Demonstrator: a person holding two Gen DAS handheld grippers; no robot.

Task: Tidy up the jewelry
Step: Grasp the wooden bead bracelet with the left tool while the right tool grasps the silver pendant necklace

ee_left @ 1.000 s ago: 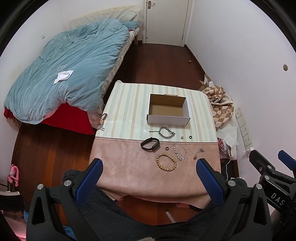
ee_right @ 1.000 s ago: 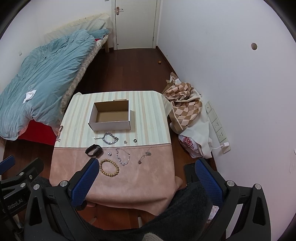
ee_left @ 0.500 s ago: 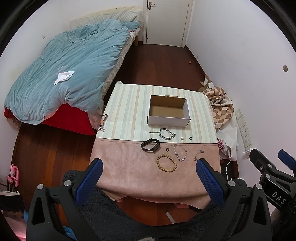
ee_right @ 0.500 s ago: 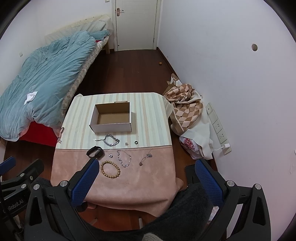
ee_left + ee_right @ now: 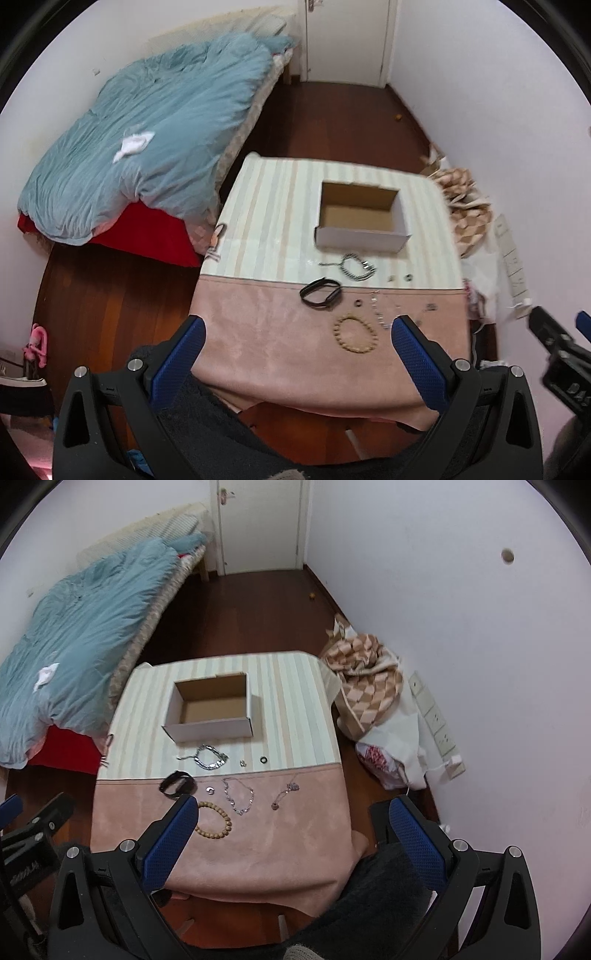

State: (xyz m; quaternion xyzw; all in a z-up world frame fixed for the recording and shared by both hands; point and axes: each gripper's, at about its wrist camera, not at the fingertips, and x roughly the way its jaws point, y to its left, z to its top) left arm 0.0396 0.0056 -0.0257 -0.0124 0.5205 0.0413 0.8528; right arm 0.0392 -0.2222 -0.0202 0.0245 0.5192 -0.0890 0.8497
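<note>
Both grippers are being held above the near edge of the tabletop (image 5: pixel 303 709), well apart from everything on it. The left gripper (image 5: pixel 295 354) is being kept spread wide and empty, and the right gripper (image 5: pixel 291 834) likewise.

The jewelry is lying loose on the cloth between the grippers and the open cardboard box (image 5: pixel 210 709), which is standing empty. A wooden bead bracelet (image 5: pixel 216 825) is lying nearest, with a black band (image 5: pixel 176 783) just beyond it, a thin silver chain (image 5: pixel 239 795) and a pendant necklace (image 5: pixel 284 794) to its right, and a chunky metal bracelet (image 5: pixel 210 757) just in front of the box. Small rings (image 5: pixel 263 760) are scattered among them.

All pieces are being judged light. The bead bracelet and band are likely being best pinched across one side of the loop, being fairly firm. The chains are being judged limp and slippery, likely to trail, so a bunched section should be taken. The rings are looking hardest to catch on the soft cloth.
</note>
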